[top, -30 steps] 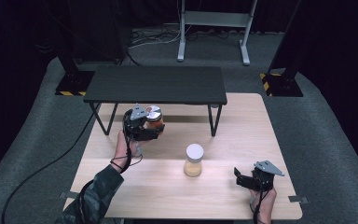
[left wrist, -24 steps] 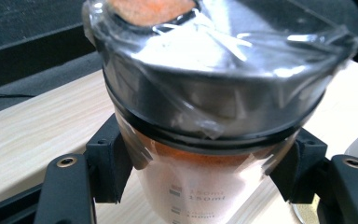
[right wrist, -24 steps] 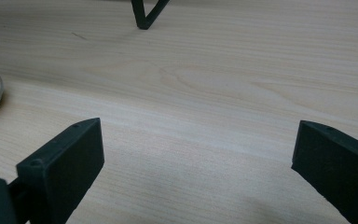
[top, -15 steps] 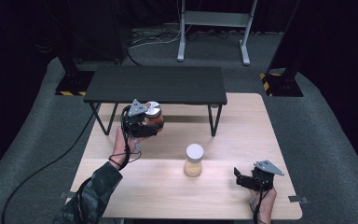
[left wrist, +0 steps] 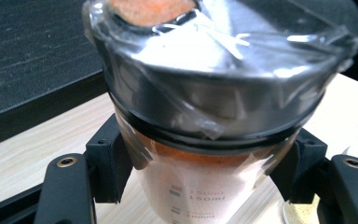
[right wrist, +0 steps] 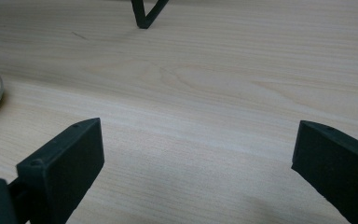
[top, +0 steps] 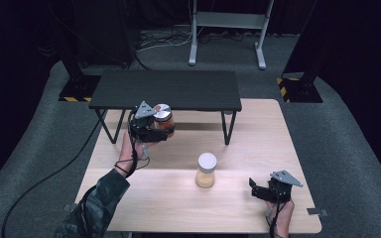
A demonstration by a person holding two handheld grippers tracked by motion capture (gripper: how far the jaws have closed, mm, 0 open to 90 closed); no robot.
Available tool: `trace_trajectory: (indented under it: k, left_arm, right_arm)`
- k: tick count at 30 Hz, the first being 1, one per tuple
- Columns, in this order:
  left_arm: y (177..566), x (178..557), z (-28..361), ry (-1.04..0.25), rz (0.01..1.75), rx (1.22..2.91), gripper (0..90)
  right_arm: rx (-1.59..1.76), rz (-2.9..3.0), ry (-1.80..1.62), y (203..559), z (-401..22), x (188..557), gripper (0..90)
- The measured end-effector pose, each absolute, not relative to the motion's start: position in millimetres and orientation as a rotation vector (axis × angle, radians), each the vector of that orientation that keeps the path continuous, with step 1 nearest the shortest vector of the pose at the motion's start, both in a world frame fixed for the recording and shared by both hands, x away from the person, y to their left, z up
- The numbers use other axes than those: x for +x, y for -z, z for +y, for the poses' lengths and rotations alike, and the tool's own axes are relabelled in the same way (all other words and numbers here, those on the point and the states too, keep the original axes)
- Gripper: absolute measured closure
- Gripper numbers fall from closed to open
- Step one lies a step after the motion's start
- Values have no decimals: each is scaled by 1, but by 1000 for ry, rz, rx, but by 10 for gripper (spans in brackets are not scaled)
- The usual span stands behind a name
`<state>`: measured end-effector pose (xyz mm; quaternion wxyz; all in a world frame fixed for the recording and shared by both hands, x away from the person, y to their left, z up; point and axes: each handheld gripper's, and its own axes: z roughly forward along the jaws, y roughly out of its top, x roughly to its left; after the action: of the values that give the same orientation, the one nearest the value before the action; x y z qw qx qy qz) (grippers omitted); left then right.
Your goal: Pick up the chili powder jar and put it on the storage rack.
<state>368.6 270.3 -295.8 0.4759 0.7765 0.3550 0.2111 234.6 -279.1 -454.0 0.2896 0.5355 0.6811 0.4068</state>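
High view, item by item: your left tool (top: 155,128) is clamped on a jar of orange powder (top: 164,120) and holds it in the air just in front of the black shelf (top: 166,89), beside the shelf's near edge and above the wooden surface (top: 258,139). Left gripper view confirms the grip: both black jaws press on the jar's clear measuring wall below the film-wrapped lid (left wrist: 223,88), with the jar upright or nearly so. A second jar, pale powder under a white lid (top: 206,170), stands alone near the middle of the surface, well apart from either tool. Your right tool (top: 261,190) rests low at the near right corner, its jaws spread apart with nothing between them, as the right gripper view shows over bare wood. Status, as a judgement: the pickup of the orange jar is done; its placing, likely on or under the shelf, is left, and the pale jar is untouched.
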Motion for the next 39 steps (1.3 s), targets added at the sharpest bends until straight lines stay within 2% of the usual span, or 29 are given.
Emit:
trace_trajectory:
  k: [39]
  left_arm:
    - [262, 380, 274, -493, 840, 1909, 317]
  right_arm:
    - [1426, 1819, -1085, 454, -279, 234, 11]
